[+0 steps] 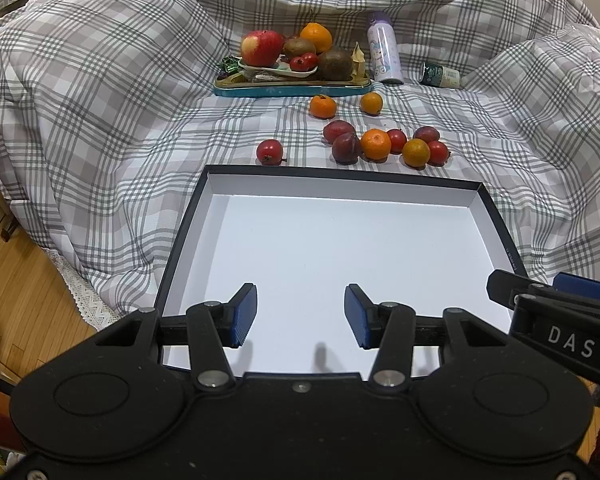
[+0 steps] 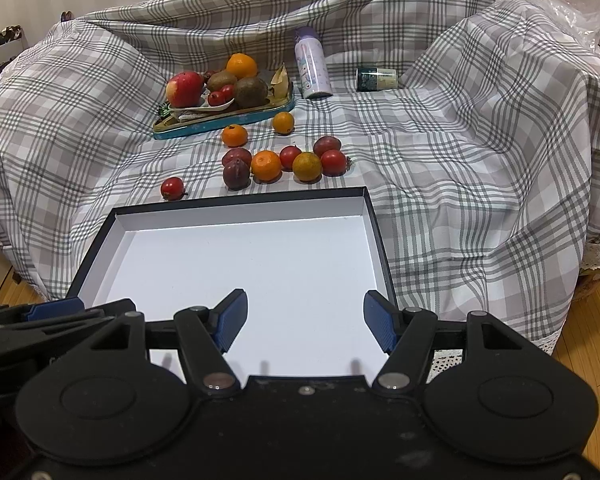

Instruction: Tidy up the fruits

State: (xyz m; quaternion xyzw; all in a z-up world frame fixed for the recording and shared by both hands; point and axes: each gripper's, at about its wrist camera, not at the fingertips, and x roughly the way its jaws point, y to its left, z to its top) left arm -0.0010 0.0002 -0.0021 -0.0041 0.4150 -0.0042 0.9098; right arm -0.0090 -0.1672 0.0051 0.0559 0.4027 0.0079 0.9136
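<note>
Two handheld grippers hover over the near end of a shallow black box [image 1: 500, 216] with a white, empty floor, set on a plaid-covered bed [image 1: 100, 120]. The left gripper [image 1: 300, 316] has its blue-padded jaws spread wide with nothing between them; the right gripper [image 2: 306, 320] is likewise spread and empty-handed.

Loose fruit lies on the cover just beyond the box's far wall: a single small red fruit [image 1: 270, 152] near the far-left corner, and a cluster beyond the far-right part of that wall with 2 dark purple plums [image 1: 345, 147] touching an orange tangerine [image 1: 376, 145]. 2 more tangerines [image 1: 323, 106] sit farther from the box.

Beyond those, a teal tin tray [image 1: 292, 89] carries a red apple [image 1: 262, 47], an orange [image 1: 316, 36] and kiwis [image 1: 299, 46]. An upright lavender bottle [image 1: 384, 50] stands farther from the box, just beside the tray, with a small jar [image 1: 442, 75] on its side near it.
</note>
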